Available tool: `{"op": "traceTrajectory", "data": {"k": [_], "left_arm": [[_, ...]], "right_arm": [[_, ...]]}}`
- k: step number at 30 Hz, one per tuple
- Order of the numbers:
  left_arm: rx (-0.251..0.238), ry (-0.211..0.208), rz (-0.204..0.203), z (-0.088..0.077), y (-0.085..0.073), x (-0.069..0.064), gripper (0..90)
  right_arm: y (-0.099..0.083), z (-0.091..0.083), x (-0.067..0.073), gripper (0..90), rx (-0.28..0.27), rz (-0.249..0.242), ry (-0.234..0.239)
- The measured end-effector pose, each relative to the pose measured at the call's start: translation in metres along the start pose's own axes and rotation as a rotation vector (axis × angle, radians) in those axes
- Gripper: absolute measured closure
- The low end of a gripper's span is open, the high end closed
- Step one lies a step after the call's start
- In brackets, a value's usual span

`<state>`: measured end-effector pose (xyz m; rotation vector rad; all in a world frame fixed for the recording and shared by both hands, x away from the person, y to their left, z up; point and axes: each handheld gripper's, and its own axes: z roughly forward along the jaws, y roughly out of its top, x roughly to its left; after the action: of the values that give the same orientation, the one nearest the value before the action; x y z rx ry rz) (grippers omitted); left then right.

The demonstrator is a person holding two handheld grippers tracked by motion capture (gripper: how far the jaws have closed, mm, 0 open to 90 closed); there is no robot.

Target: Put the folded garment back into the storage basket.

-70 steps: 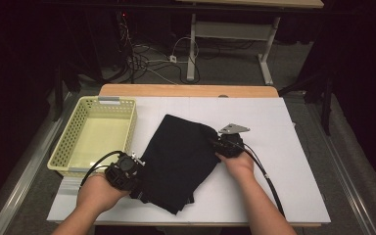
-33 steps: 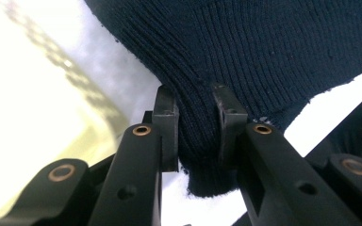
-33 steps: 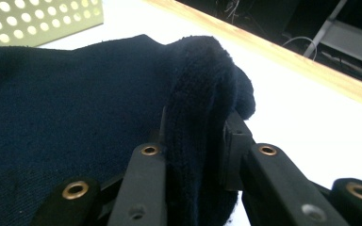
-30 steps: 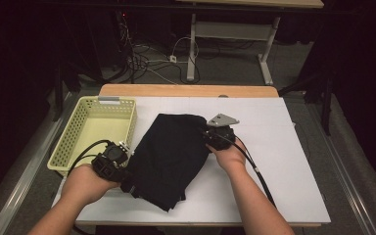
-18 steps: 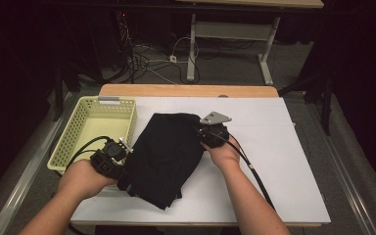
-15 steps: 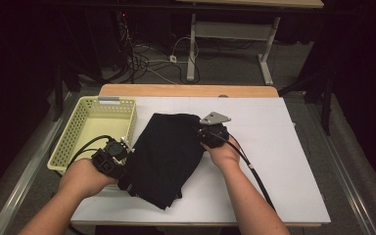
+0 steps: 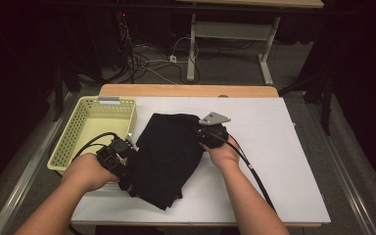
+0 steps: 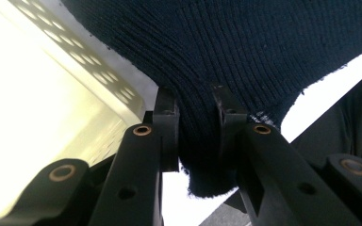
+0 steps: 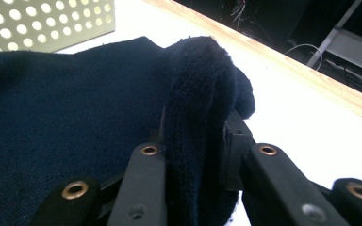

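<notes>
A dark navy knitted garment lies folded on the white table, its left side close to the basket. My left gripper is shut on the garment's left edge; in the left gripper view the knit is bunched between the pads. At the garment's upper right side my right gripper is shut on a thick fold. That fold rises between the jaws in the right gripper view.
A pale yellow perforated basket stands at the table's left, right beside my left hand. The table's wooden far edge runs behind. Cables trail from both grippers, and a grey floor with wires lies beyond.
Both hands have carried the garment to the left and a little away, toward the basket. Both grips have stayed shut on the cloth.
</notes>
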<state>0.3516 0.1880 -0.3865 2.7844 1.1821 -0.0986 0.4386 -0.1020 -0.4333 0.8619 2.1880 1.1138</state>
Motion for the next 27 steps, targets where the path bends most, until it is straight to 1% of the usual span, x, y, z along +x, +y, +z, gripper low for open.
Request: {"op": "traceTrajectory", "data": {"k": [3, 9, 10, 14, 20, 24, 27], "left_arm": [[0.004, 0.000, -0.001, 0.000, 0.001, 0.000, 74.2], [0.004, 0.001, 0.005, -0.003, 0.003, -0.001, 74.2], [0.000, -0.001, 0.002, -0.005, 0.003, -0.002, 74.1], [-0.014, 0.003, 0.010, -0.012, 0.005, -0.004, 74.1], [-0.021, 0.012, 0.014, -0.022, 0.007, -0.006, 74.0], [-0.020, 0.016, 0.016, -0.029, 0.007, -0.005, 74.1], [-0.022, 0.023, 0.009, -0.036, 0.006, -0.005, 74.1]], "right_arm": [[0.000, 0.000, 0.000, 76.2, 0.000, 0.007, 0.001], [0.001, -0.003, 0.001, 76.2, -0.004, 0.005, 0.002], [0.002, -0.003, 0.001, 76.2, -0.005, 0.006, 0.002], [0.005, -0.008, -0.001, 76.3, -0.013, 0.012, 0.007], [0.010, -0.017, -0.005, 76.3, -0.028, 0.027, 0.002], [0.016, -0.022, -0.007, 76.3, -0.040, 0.020, -0.002], [0.022, -0.027, -0.007, 76.3, -0.052, 0.015, -0.008]]}}
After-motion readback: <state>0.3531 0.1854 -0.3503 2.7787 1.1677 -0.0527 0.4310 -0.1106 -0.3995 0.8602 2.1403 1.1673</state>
